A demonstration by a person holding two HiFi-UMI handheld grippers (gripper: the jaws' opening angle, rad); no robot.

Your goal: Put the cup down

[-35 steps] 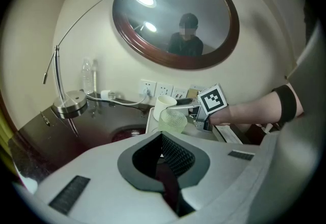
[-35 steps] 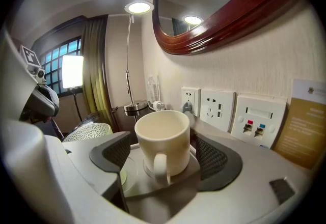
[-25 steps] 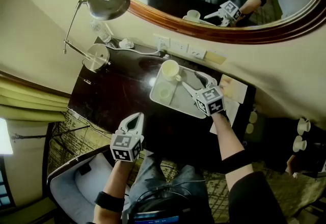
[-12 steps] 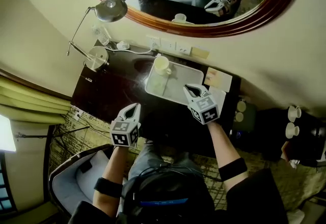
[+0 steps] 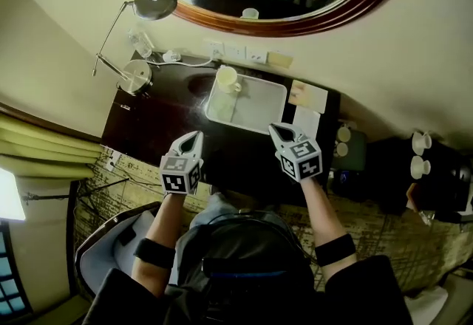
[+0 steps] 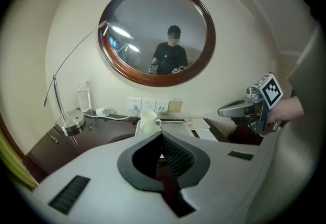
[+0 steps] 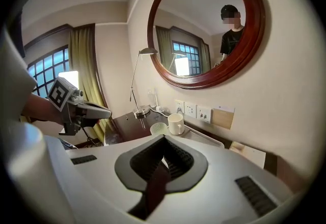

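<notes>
Cup [image 5: 228,80] stands upright on tray [image 5: 260,111], far-left corner, with a pale dish [image 5: 219,105] just beside it on the near side. Left gripper [image 5: 194,136] is near-left of the tray, well apart, jaws pressed together and holding nothing. Right gripper [image 5: 275,128] is just off the tray's near edge; its jaws have just been closing and now meet, with nothing between them. Lamp [image 5: 137,76] sits left of the tray, papers [image 5: 307,98] right of it.

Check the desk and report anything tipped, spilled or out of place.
Nothing stands out. The cup stands upright in the far left corner of the tray beside a pale dish, with no spill visible on the desk. The left gripper and the right gripper, its jaws just closed, are shut, empty and clear of the tray.
</notes>
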